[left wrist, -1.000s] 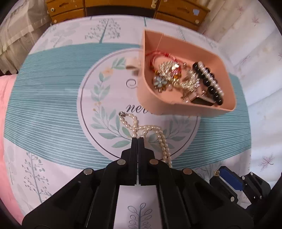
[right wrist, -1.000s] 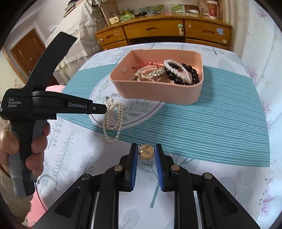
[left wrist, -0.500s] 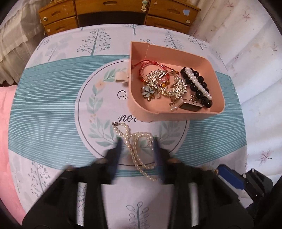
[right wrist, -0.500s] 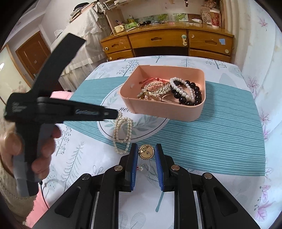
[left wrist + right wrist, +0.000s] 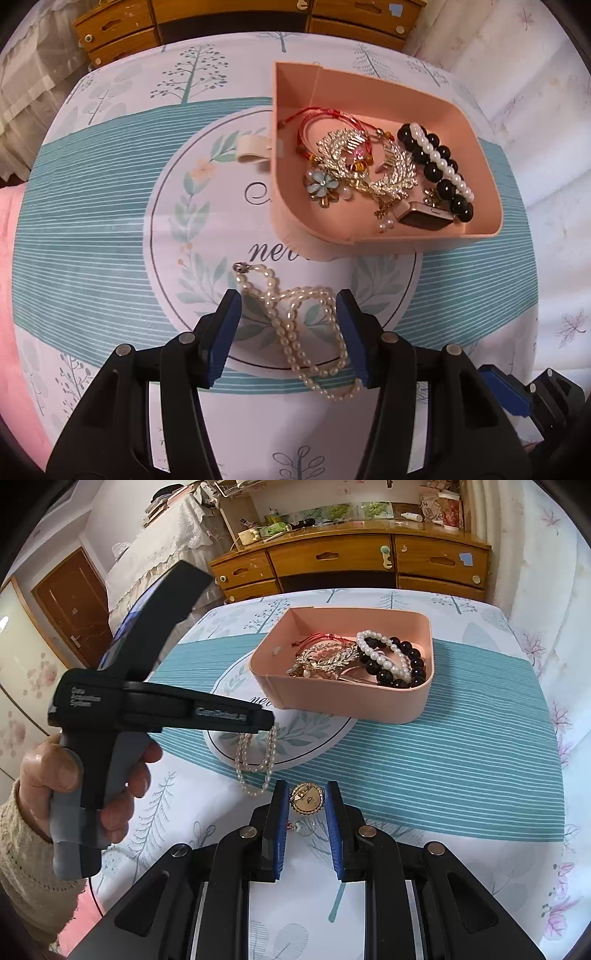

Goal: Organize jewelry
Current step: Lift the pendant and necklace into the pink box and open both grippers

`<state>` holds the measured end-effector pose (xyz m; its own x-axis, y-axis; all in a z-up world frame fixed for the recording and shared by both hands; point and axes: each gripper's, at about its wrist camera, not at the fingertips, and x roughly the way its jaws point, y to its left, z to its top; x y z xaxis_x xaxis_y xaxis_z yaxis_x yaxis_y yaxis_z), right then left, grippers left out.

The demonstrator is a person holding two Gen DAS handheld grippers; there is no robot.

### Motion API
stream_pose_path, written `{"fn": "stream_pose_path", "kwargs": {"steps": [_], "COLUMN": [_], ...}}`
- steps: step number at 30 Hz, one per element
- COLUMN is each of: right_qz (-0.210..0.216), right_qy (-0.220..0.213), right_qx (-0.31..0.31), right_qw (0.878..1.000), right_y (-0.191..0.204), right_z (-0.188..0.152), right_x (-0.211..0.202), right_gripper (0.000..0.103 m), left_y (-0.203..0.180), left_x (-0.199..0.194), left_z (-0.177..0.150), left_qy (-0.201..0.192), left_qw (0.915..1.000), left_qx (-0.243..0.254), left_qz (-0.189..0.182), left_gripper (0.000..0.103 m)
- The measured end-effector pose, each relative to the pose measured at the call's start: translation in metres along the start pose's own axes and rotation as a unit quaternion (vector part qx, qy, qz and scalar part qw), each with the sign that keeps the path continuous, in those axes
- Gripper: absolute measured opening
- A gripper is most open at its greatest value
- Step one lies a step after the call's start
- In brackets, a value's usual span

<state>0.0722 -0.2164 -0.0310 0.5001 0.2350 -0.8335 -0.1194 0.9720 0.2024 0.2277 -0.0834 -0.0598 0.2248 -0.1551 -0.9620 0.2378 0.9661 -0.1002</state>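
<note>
A white pearl necklace [image 5: 295, 325] lies coiled on the tablecloth, just in front of the pink jewelry box [image 5: 295, 225]. My left gripper [image 5: 288, 301] is open, its jaws wide on either side of the necklace and above it. The box holds a red cord bracelet, gold leaf brooches, a flower brooch and a black-and-pearl bracelet [image 5: 436, 166]. My right gripper [image 5: 306, 794] holds a round gold brooch [image 5: 306, 798] between its blue pads [image 5: 282, 812]. In the right wrist view the necklace [image 5: 256, 760] lies under the left gripper [image 5: 258, 720], near the box [image 5: 347, 698].
A round table carries a white and teal printed cloth [image 5: 443, 760]. A small cream clip [image 5: 253, 149] lies left of the box. A wooden dresser [image 5: 351, 563] stands behind the table. A pink cloth [image 5: 11, 295] is at the left edge.
My left gripper has opened from shut, let go of the pearl necklace, and pulled up and back. The necklace now lies loose on the cloth. The right gripper still holds the brooch.
</note>
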Motion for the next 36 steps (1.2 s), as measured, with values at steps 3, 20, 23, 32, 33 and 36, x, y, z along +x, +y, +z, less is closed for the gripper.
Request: {"fn": "stream_pose_path", "kwargs": {"steps": [3,20,23,32,33,36], "right_qz": [0.001,0.007,0.009,0.008,0.007,0.009], "right_qy": [0.001,-0.007,-0.017,-0.063,-0.068,-0.073], "right_qx": [0.002,0.013,0.015,0.023,0.024,0.03], "right_qw": [1.0,1.0,1.0,0.998,0.997,0.997], "right_y": [-0.001,-0.008,-0.007,-0.014,-0.015,-0.021], "right_z": [-0.001,0.001,0.009,0.066,0.075,0.099], "right_x": [0.002,-0.002,-0.01,-0.04,-0.042,-0.047], "right_gripper": [0.019,0.019,0.019,0.019,0.019,0.019], "left_y": [-0.007,0.008,0.0,-0.027,-0.03,-0.037], "left_x": [0.005,-0.036,-0.063,-0.152,-0.16,-0.186], "left_z": [-0.001,-0.008,-0.005,0.022,0.026,0.041], "left_qy": [0.0,-0.039,-0.062,-0.135,-0.144,-0.176], "left_qw": [0.9998,0.999,0.9979,0.9901,0.9888,0.9832], "left_qx": [0.012,-0.016,-0.002,0.037,0.04,0.046], "left_qz": [0.017,-0.014,-0.017,-0.012,-0.012,-0.007], "left_gripper": [0.05,0.004,0.004,0.003,0.003,0.003]}}
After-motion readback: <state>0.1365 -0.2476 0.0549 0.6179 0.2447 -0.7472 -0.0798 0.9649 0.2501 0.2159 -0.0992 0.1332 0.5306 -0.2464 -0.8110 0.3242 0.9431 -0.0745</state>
